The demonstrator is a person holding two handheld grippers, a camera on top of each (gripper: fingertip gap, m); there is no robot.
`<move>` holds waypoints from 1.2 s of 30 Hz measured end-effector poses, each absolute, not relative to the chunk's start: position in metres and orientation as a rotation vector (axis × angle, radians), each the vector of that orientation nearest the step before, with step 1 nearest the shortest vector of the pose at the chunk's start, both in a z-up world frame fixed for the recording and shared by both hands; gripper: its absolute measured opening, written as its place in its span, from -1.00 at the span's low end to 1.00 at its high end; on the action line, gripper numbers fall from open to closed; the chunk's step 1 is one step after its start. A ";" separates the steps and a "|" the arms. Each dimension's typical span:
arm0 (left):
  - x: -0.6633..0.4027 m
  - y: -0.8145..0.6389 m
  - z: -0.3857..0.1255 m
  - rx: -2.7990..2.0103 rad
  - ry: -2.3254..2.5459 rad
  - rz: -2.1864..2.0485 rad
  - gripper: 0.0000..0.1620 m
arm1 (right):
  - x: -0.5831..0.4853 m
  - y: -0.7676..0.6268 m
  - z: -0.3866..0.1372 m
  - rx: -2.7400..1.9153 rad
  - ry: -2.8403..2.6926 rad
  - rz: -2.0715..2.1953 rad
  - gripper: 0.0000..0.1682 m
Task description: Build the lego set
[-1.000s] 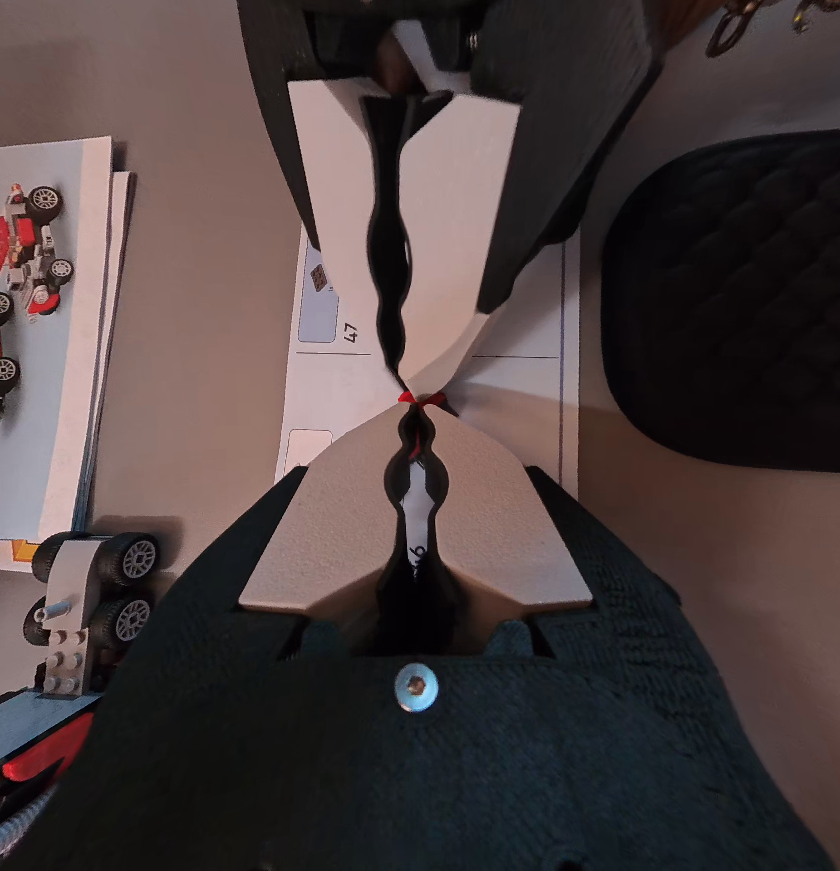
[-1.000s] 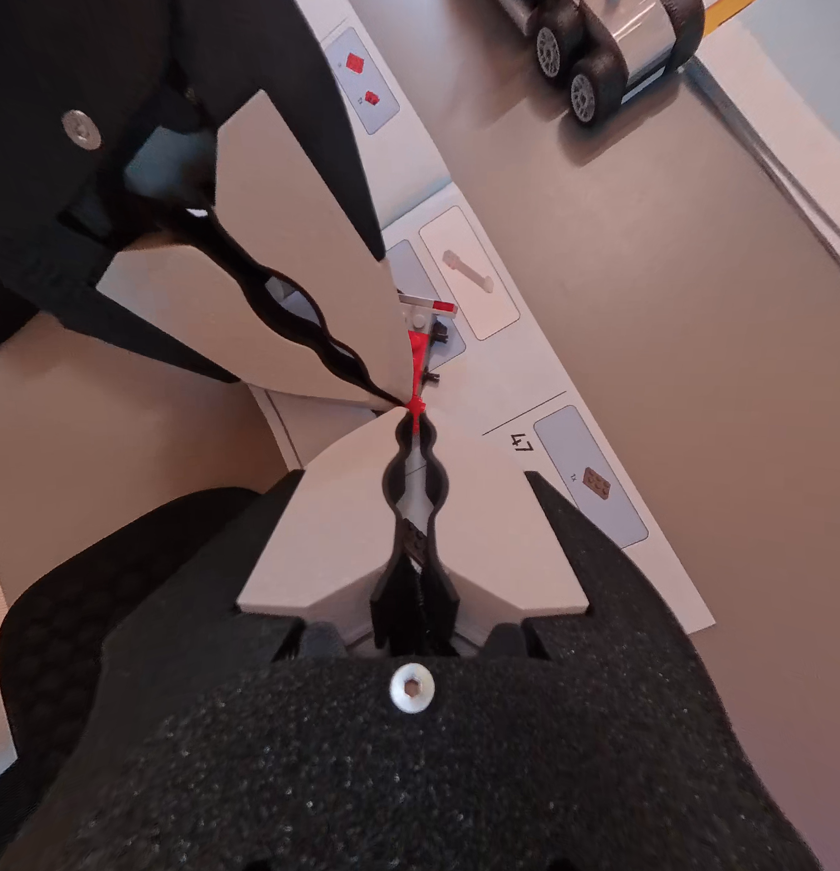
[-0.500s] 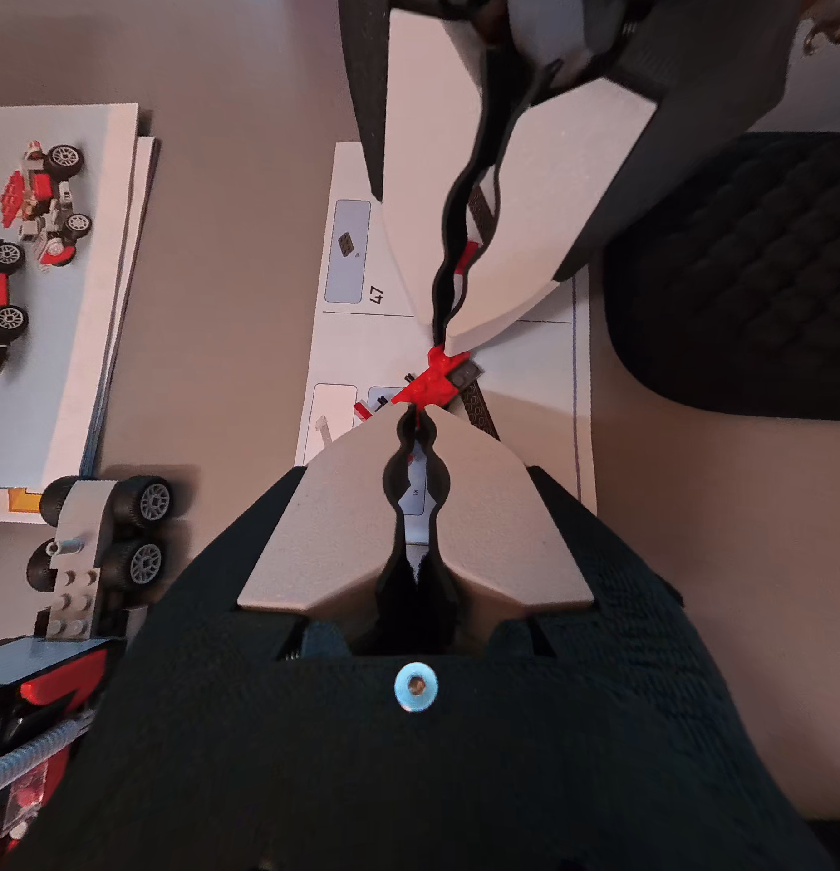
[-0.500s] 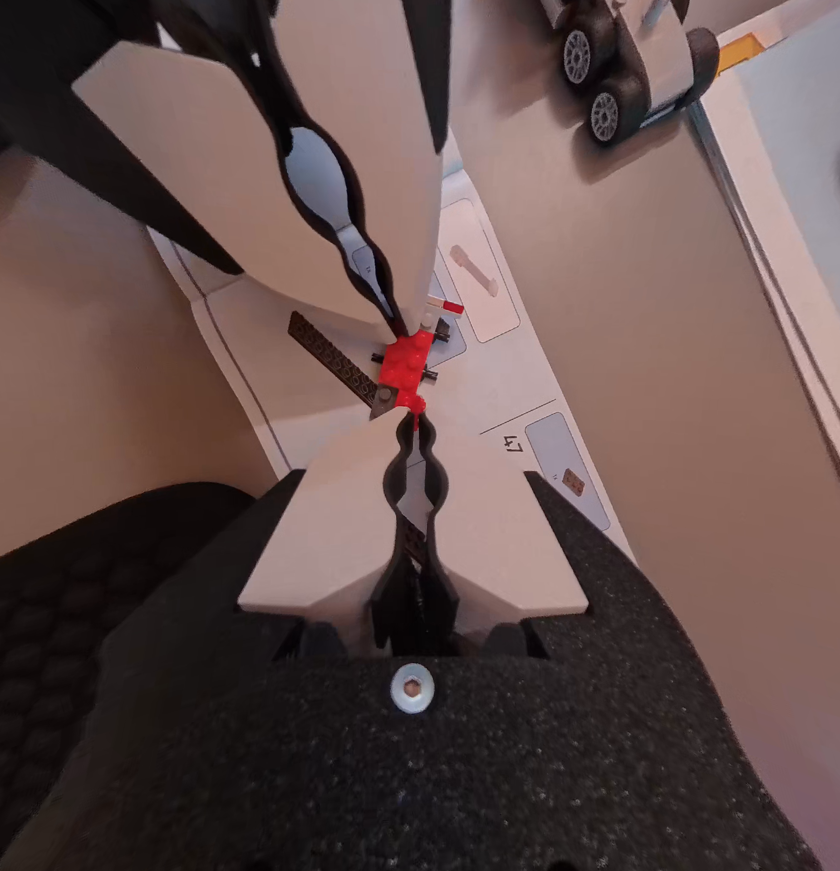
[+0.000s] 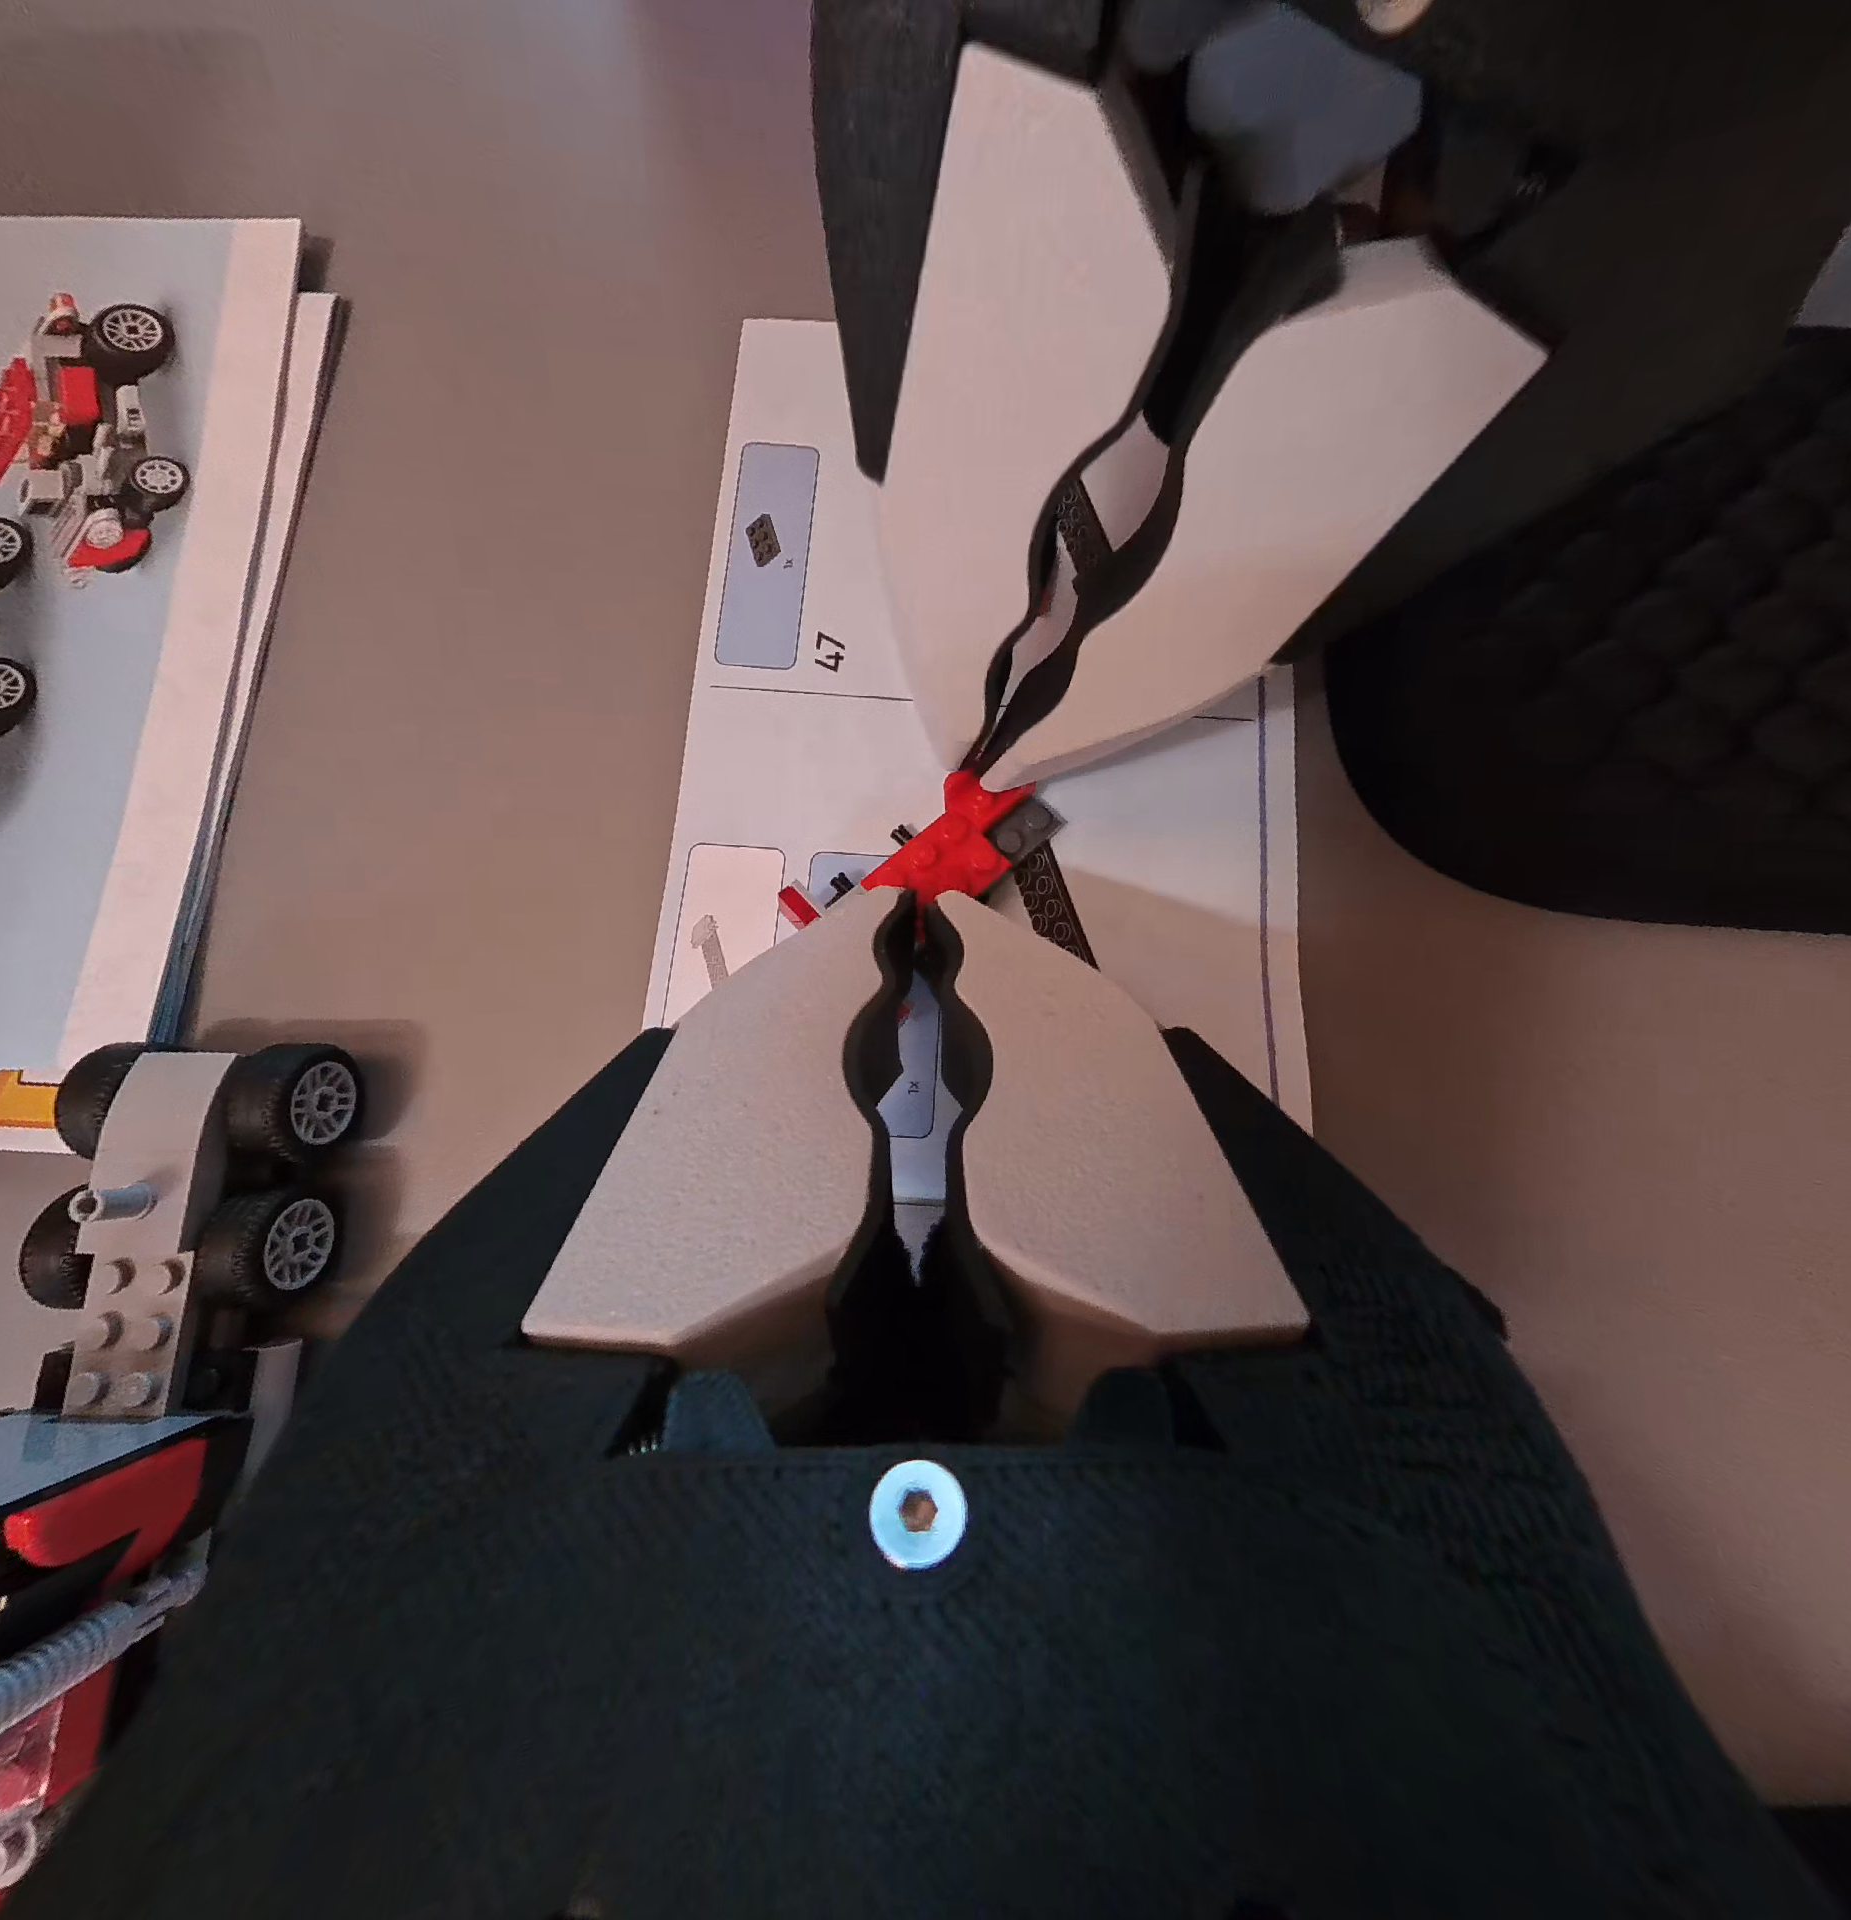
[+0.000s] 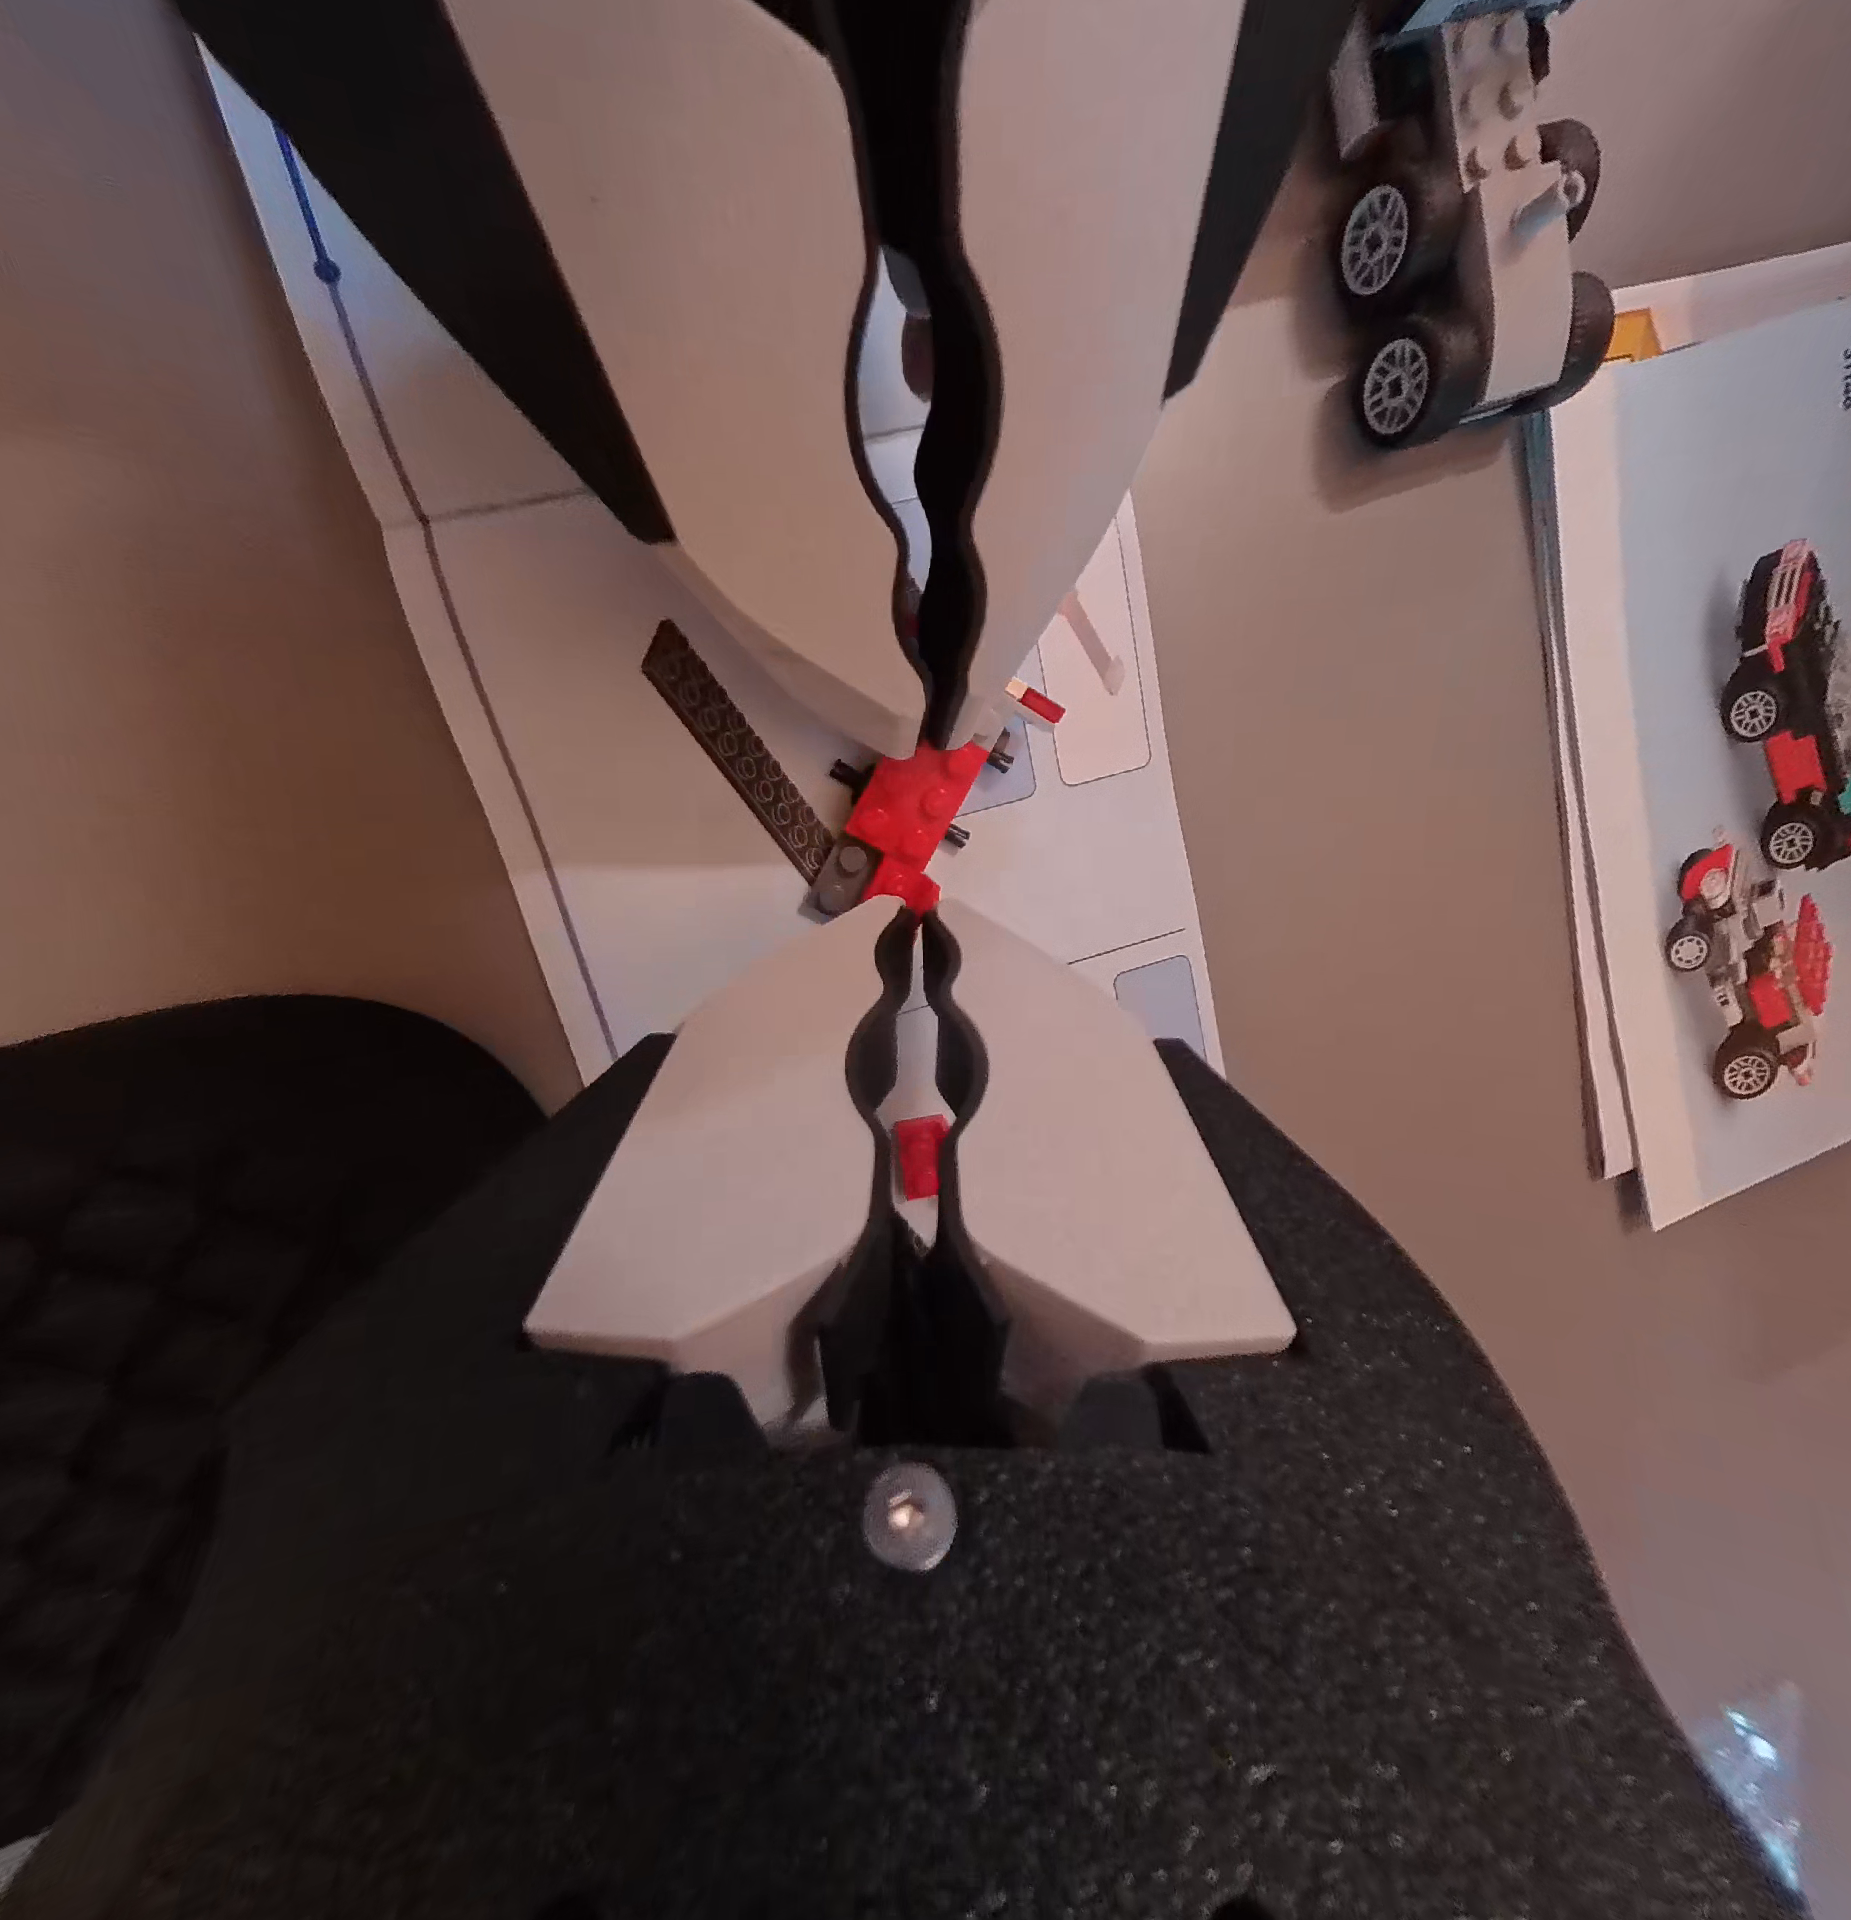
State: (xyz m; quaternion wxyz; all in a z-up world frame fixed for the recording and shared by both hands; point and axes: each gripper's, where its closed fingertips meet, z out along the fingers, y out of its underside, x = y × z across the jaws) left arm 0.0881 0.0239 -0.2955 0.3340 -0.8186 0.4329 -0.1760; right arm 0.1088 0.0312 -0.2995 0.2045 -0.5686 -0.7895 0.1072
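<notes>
- Tan tabletop (image 5: 505, 582) carries everything; a black quilted pad (image 5: 1648, 686) sits at its right edge in the left wrist view.
- Stack of instruction booklets (image 5: 121, 665) lies at far left, cover showing red and grey cars. Same stack is at right in the right wrist view (image 6: 1731, 727).
- Open instruction sheet (image 5: 796, 790) lies flat under both grippers, beside the quilted pad.
- Partly built lego car (image 5: 183, 1195), grey body with black tyres and grey rims, sits just below the booklets; its red and black section runs off the lower left of the frame.
- Left gripper (image 5: 916, 909): fingers nearly closed, tips pinching one end of the red plate assembly (image 5: 947, 847).
- Right gripper (image 6: 921, 914): fingers also nearly closed, tips pinching the opposite end of the same assembly (image 6: 905, 821).
- Assembly is held between the two gripper tips above the sheet: red studded plates with a small dark grey plate (image 6: 843, 888) at one corner, thin black pins sticking out the sides.
- Long dark studded plate (image 6: 734, 753) shows behind the assembly, running diagonally; can't tell if it is a real part or printed on the sheet.
</notes>
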 end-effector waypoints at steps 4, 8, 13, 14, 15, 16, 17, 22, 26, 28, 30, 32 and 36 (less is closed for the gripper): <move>0.087 0.024 -0.295 -2.136 1.128 -0.460 -0.98 | 0.107 0.031 -0.300 -1.575 -2.213 0.202 -0.98; 0.086 0.024 -0.296 -2.135 1.125 -0.472 -0.97 | 0.107 0.031 -0.299 -1.528 -2.237 0.057 -0.98; 0.086 0.023 -0.297 -2.137 1.128 -0.465 -0.97 | 0.105 0.030 -0.298 -1.466 -2.238 -0.033 -0.98; 0.085 0.023 -0.297 -2.139 1.125 -0.470 -0.97 | 0.105 0.029 -0.298 -1.459 -2.233 -0.031 -0.98; 0.085 0.024 -0.296 -2.139 1.122 -0.473 -0.97 | 0.105 0.029 -0.298 -1.446 -2.229 -0.029 -0.98; 0.085 0.024 -0.296 -2.138 1.122 -0.472 -0.97 | 0.105 0.028 -0.298 -1.429 -2.226 -0.036 -0.98; 0.085 0.023 -0.296 -2.137 1.124 -0.468 -0.98 | 0.105 0.028 -0.298 -1.413 -2.221 -0.040 -0.98; 0.085 0.024 -0.296 -2.125 1.143 -0.423 -0.97 | 0.104 0.029 -0.297 -1.493 -2.076 0.269 -0.97; 0.083 0.024 -0.297 -2.130 1.143 -0.401 -0.97 | 0.103 0.031 -0.295 -1.683 -1.873 0.674 -0.88; 0.083 0.024 -0.298 -2.134 1.143 -0.390 -0.97 | 0.105 0.030 -0.294 -1.772 -1.802 0.849 -0.86; 0.082 0.024 -0.298 -2.134 1.144 -0.381 -0.97 | 0.109 0.027 -0.296 -1.892 -1.753 1.015 -0.84; 0.083 0.025 -0.298 -2.130 1.153 -0.363 -0.97 | 0.107 0.024 -0.293 -1.981 -1.664 1.199 -0.85; 0.084 0.024 -0.297 -2.123 1.158 -0.344 -0.97 | 0.105 0.021 -0.297 -2.078 -1.608 1.338 -0.93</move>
